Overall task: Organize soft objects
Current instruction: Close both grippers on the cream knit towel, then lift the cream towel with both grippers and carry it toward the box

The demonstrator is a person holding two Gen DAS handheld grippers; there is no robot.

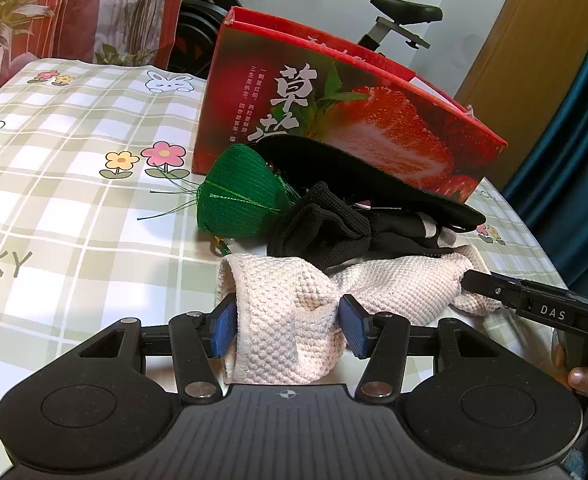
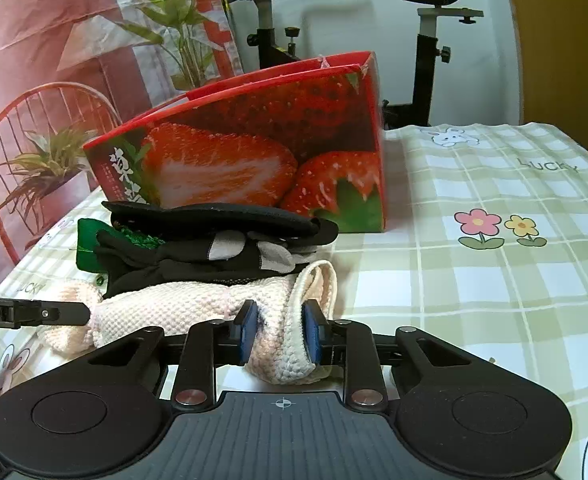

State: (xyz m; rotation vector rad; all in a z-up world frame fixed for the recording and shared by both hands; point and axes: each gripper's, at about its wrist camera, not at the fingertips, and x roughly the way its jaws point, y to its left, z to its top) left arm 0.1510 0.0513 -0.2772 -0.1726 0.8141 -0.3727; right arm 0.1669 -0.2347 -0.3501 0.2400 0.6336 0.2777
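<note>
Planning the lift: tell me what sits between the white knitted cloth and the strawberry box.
In both wrist views, black gloves and a flat black piece lie piled between the white knitted cloth and the strawberry box; a green mesh bundle sits beside them.

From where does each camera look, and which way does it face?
Left wrist: on the left gripper, facing the white cloth and strawberry box; the right gripper and fingers show.
Right wrist: on the right gripper, on the cloth's other end; the left gripper shows.
Shared: cloth, box, black gloves, tablecloth.
</note>
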